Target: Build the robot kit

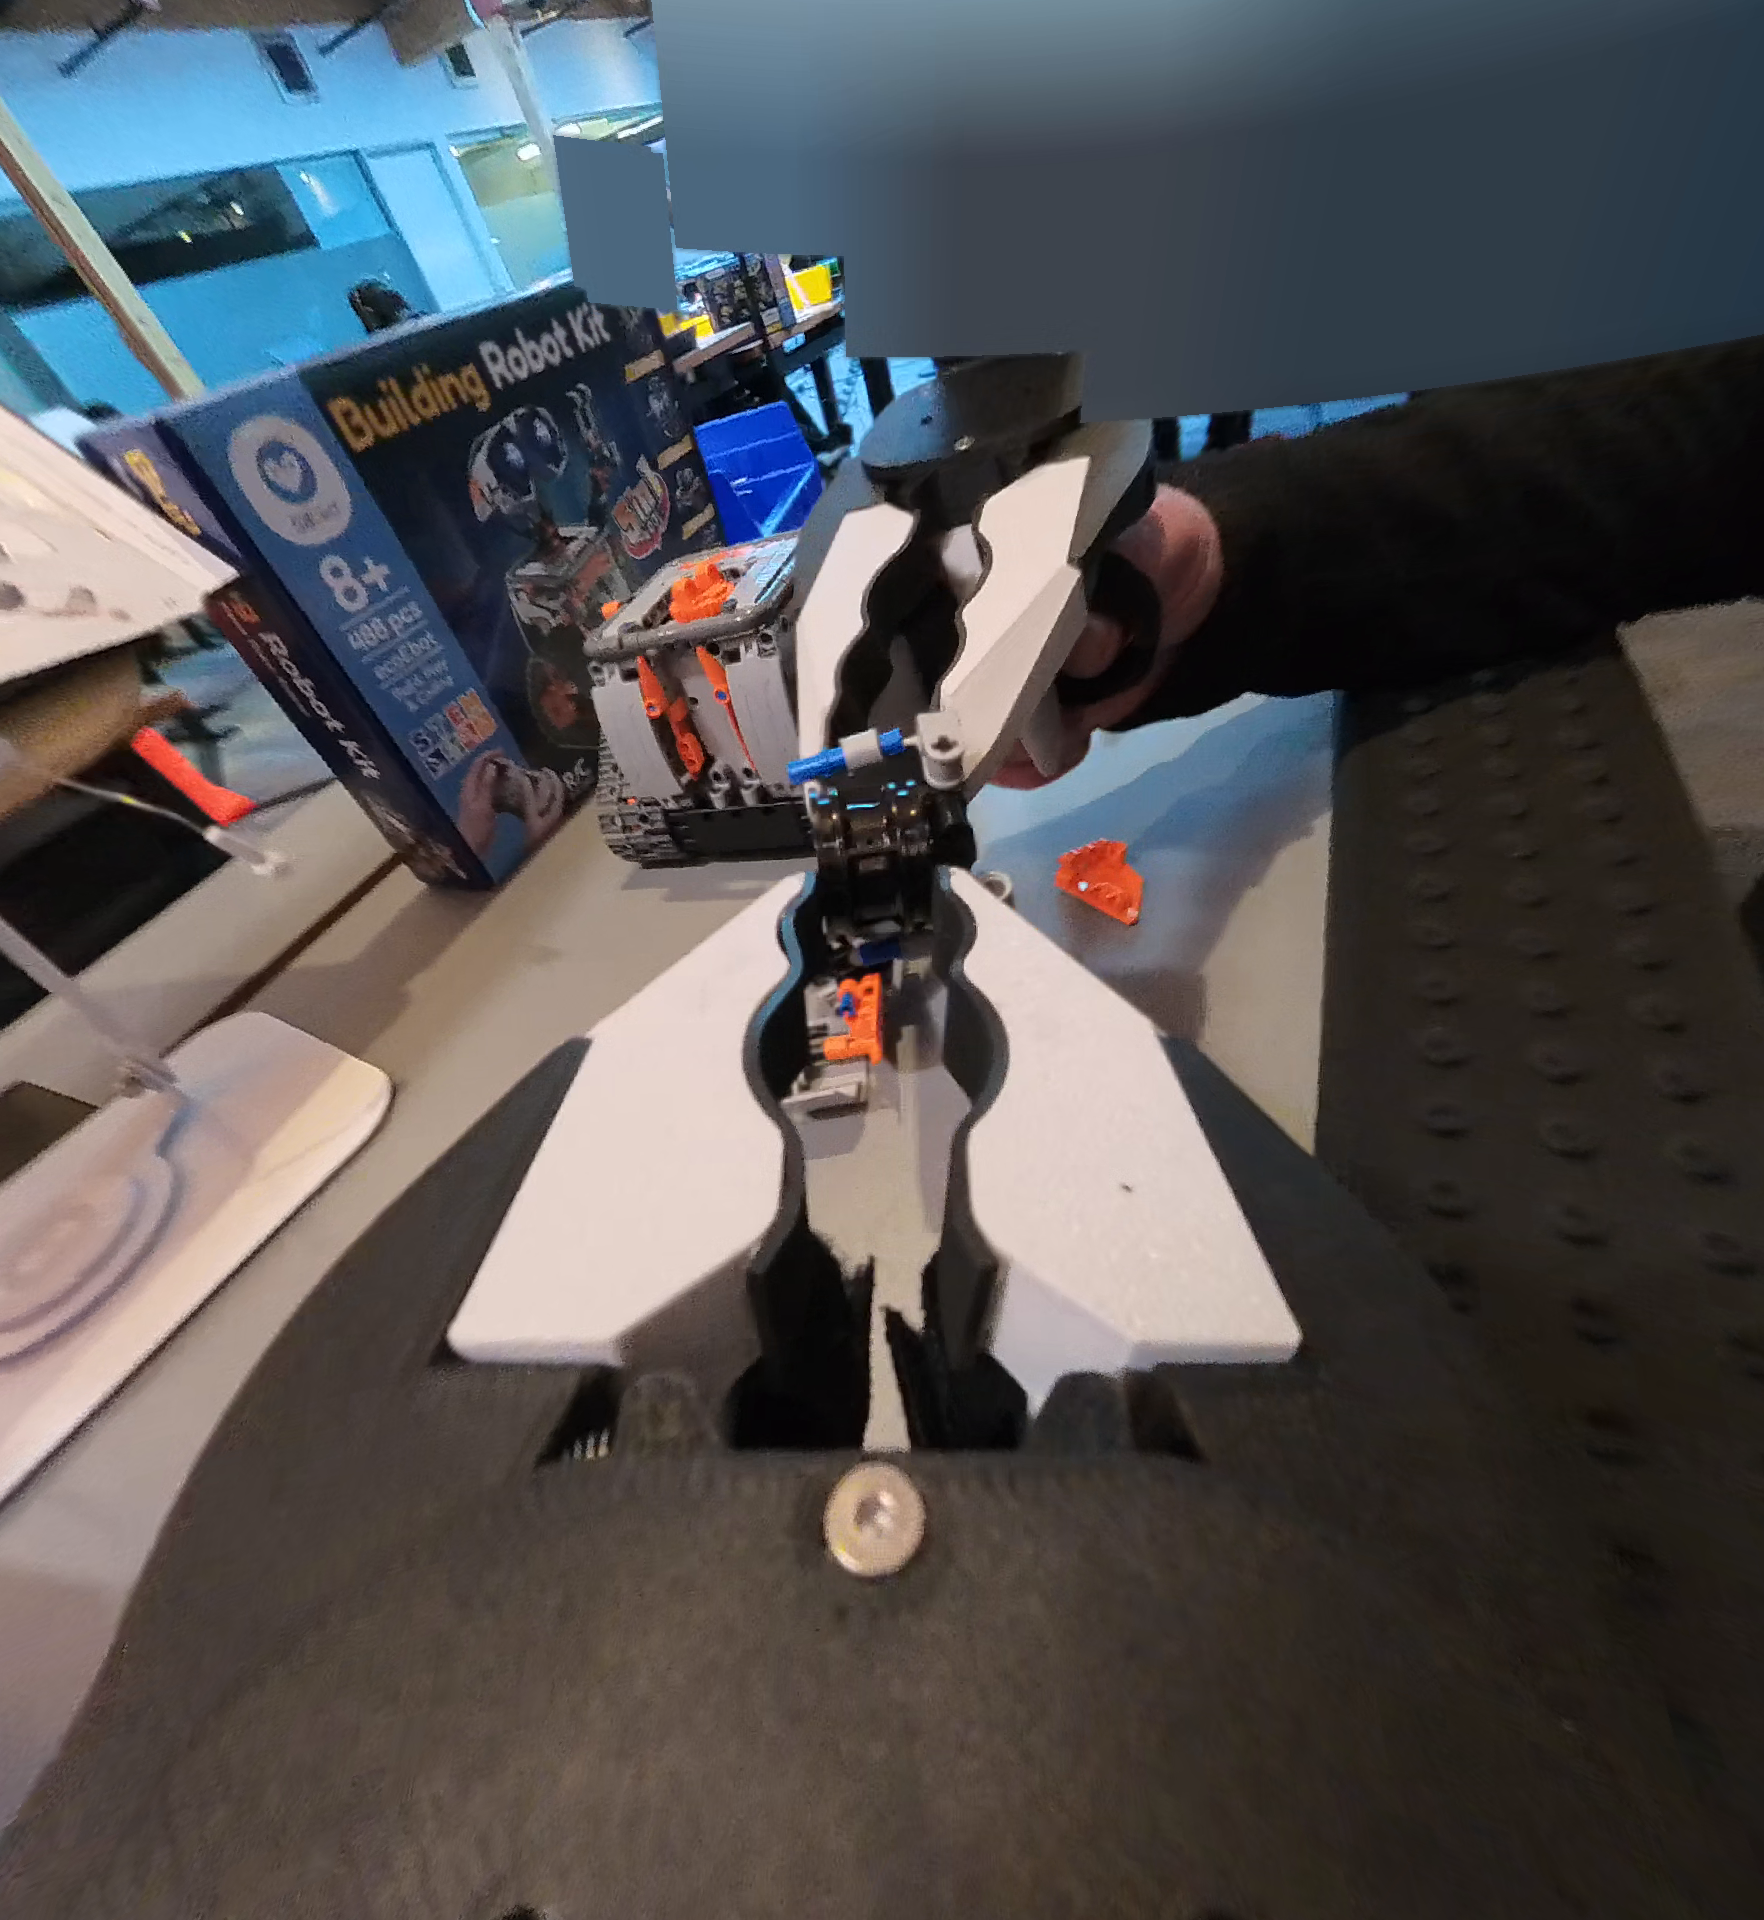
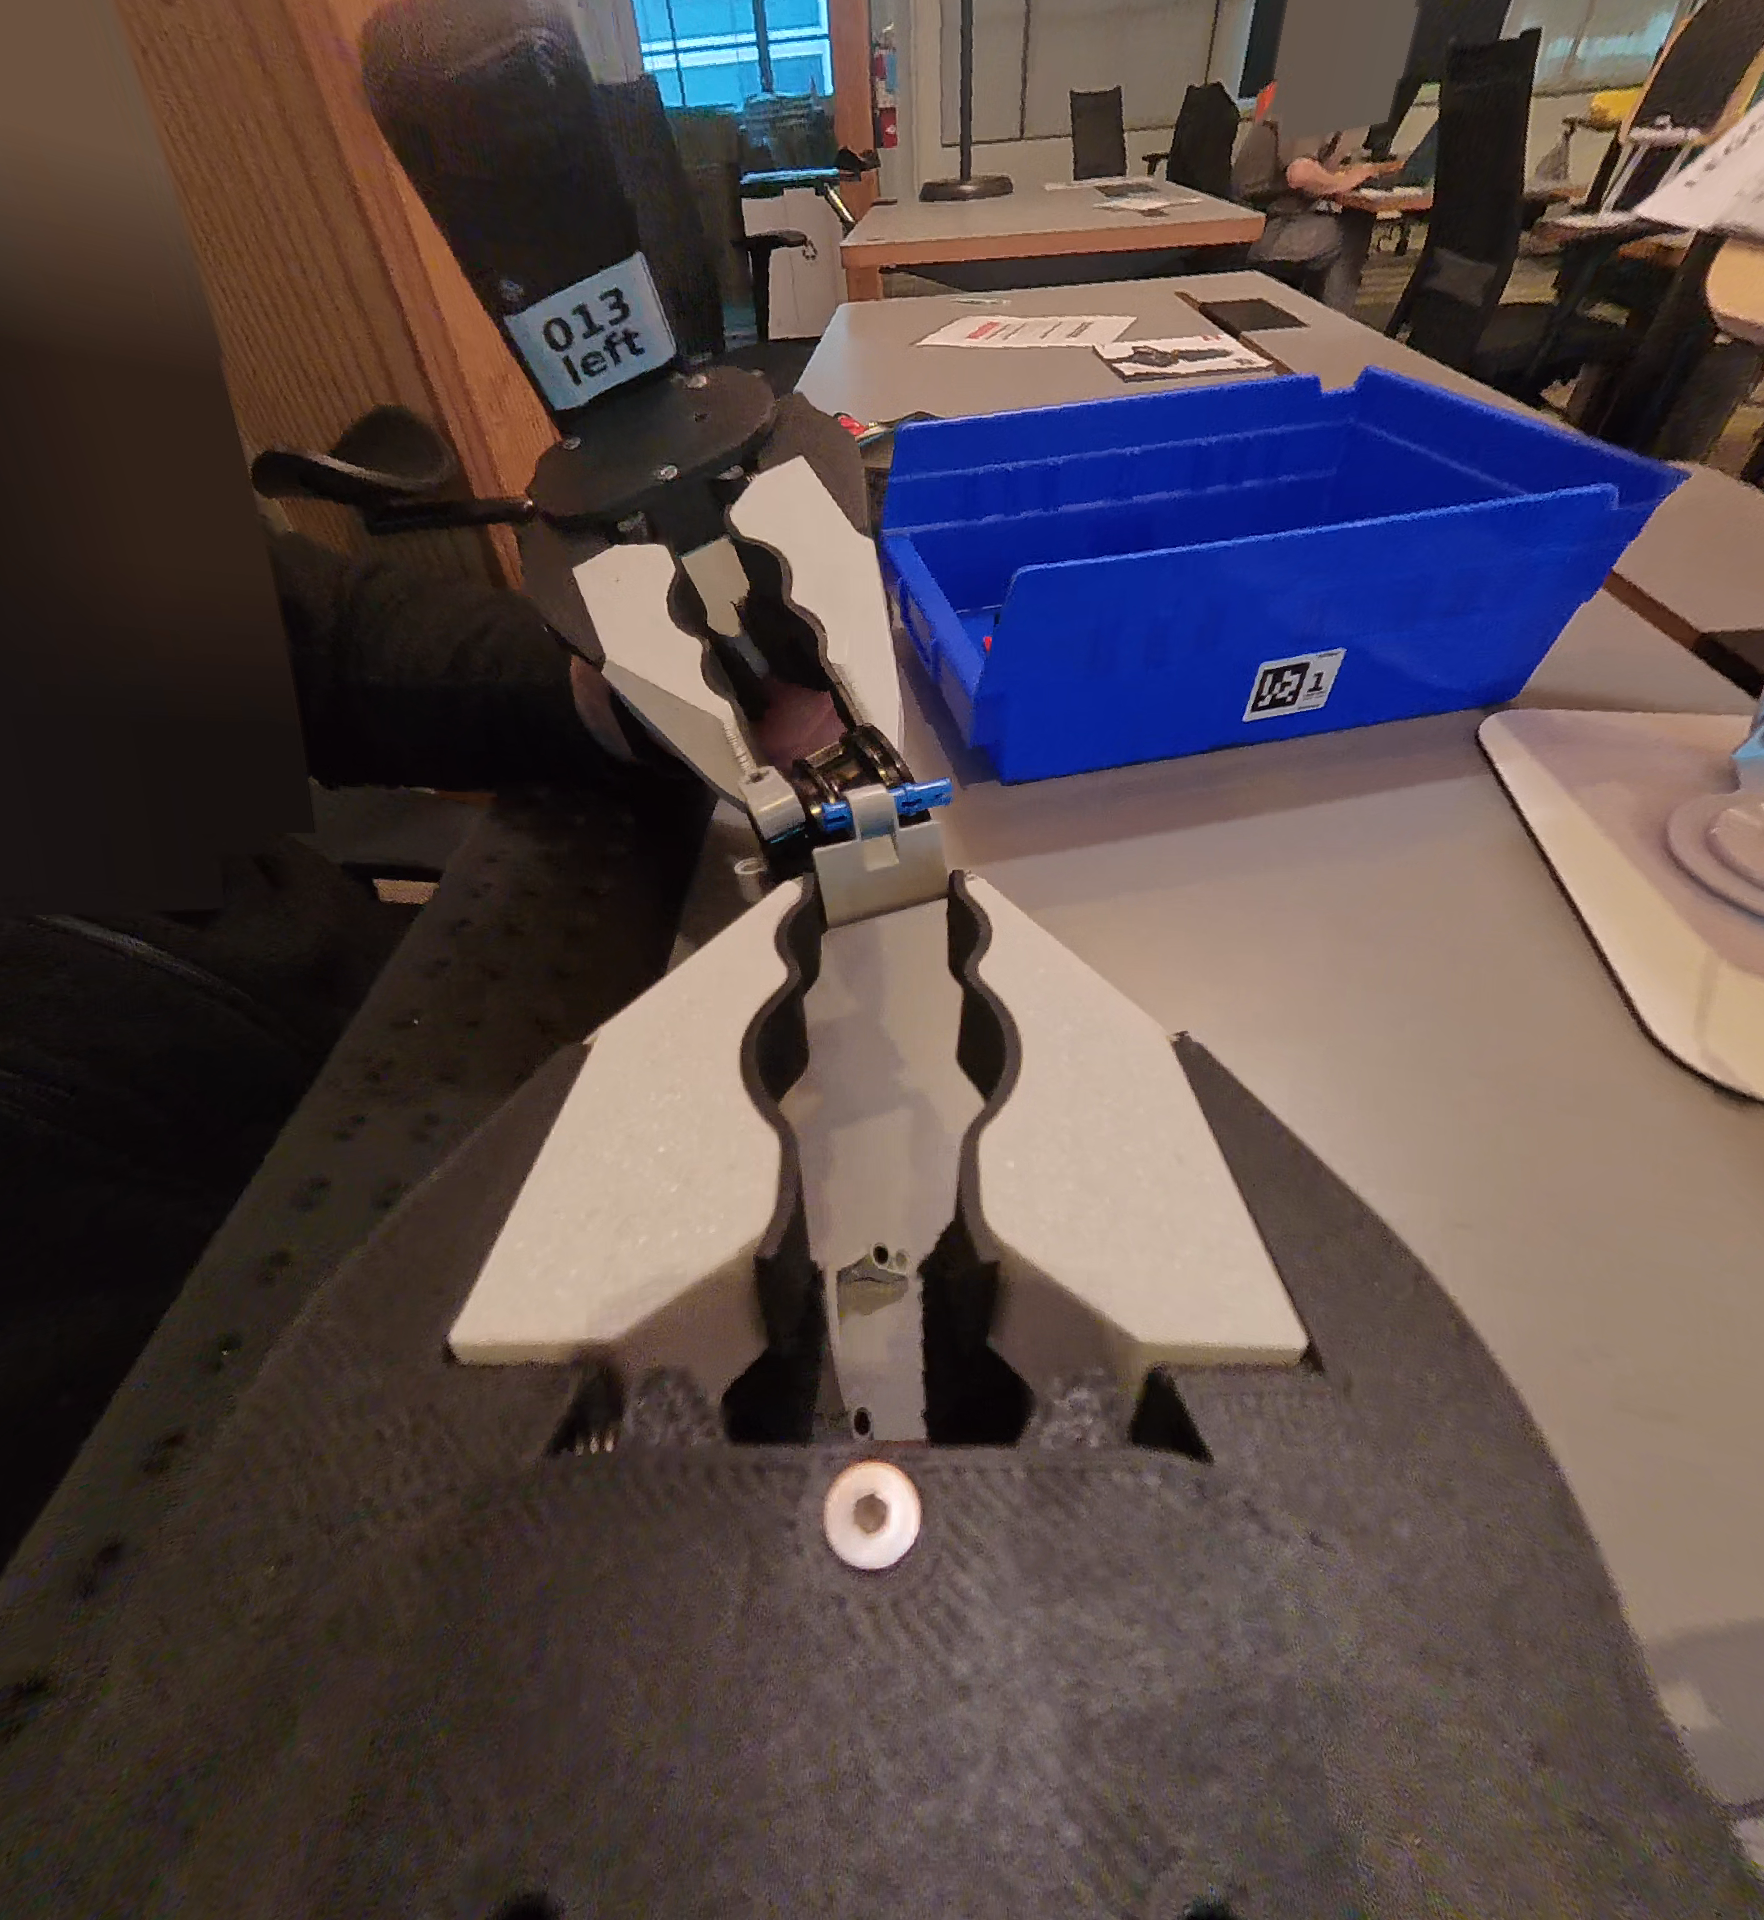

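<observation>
My left gripper (image 1: 878,883) is shut on a small brick assembly with black wheels (image 1: 883,831) on top and orange and grey parts lower between the fingers. My right gripper (image 1: 925,743) reaches in from the upper right, held by a hand in a black sleeve. In the right wrist view the right gripper (image 2: 878,883) is shut on a long grey piece (image 2: 873,1039) whose tip carries a grey connector on a blue axle (image 2: 878,802). That tip touches the wheel assembly (image 2: 852,779) held by the left gripper (image 2: 836,774).
A half-built grey and orange tracked model (image 1: 691,686) and a blue kit box (image 1: 421,582) stand behind. An orange part (image 1: 1101,883) lies on the grey table. A blue bin (image 2: 1273,582) sits farther back, a white stand base (image 2: 1688,883) beside it, and a black perforated board (image 1: 1532,1039). My two grippers' fingertips are within a few centimetres of each other.
</observation>
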Motion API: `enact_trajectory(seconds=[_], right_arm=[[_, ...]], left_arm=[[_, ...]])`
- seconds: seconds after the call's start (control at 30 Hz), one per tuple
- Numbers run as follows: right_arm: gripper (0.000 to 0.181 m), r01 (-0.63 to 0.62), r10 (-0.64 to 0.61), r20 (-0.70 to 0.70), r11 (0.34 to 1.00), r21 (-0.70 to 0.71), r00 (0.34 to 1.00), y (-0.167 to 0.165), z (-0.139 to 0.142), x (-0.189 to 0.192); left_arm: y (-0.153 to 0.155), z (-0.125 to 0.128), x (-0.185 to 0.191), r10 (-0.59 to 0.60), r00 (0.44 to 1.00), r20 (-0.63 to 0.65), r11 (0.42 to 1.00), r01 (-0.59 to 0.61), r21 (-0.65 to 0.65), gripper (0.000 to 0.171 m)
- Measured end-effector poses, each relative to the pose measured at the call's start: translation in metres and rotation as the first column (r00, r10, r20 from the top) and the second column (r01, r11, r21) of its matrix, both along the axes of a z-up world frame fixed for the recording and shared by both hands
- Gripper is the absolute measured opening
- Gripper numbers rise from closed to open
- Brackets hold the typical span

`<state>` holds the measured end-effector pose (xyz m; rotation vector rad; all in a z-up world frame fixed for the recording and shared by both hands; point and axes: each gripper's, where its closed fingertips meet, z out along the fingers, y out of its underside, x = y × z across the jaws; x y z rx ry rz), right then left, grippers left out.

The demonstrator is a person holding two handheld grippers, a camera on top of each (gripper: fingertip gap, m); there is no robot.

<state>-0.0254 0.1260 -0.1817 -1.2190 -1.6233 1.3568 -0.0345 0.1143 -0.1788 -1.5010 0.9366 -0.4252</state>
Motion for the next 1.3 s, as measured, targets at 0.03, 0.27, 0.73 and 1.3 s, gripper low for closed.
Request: enact_trajectory(seconds=[0.03,0.27,0.73,1.3], right_arm=[[0.022,-0.004,0.005,-0.004,1.0,0.023,1.0,-0.001,0.0,0.001],[0.022,-0.003,0.012,-0.045,0.982,0.187,0.999,-0.004,0.001,0.003],[0.032,0.094,-0.091,-0.022,0.957,0.276,0.996,0.008,0.005,0.005],[0.009,0.132,-0.168,-0.023,0.679,0.722,0.986,0.003,-0.012,-0.002]], left_arm=[[-0.001,0.0,0.002,0.007,1.0,-0.027,1.0,-0.006,0.026,0.017],[-0.005,0.0,0.008,0.054,0.987,-0.15,0.988,-0.032,0.148,0.017],[0.011,0.002,-0.012,0.311,0.905,-0.29,0.919,-0.209,0.334,0.018],[0.008,-0.01,0.0,0.252,0.908,-0.336,0.944,-0.153,0.293,0.018]])
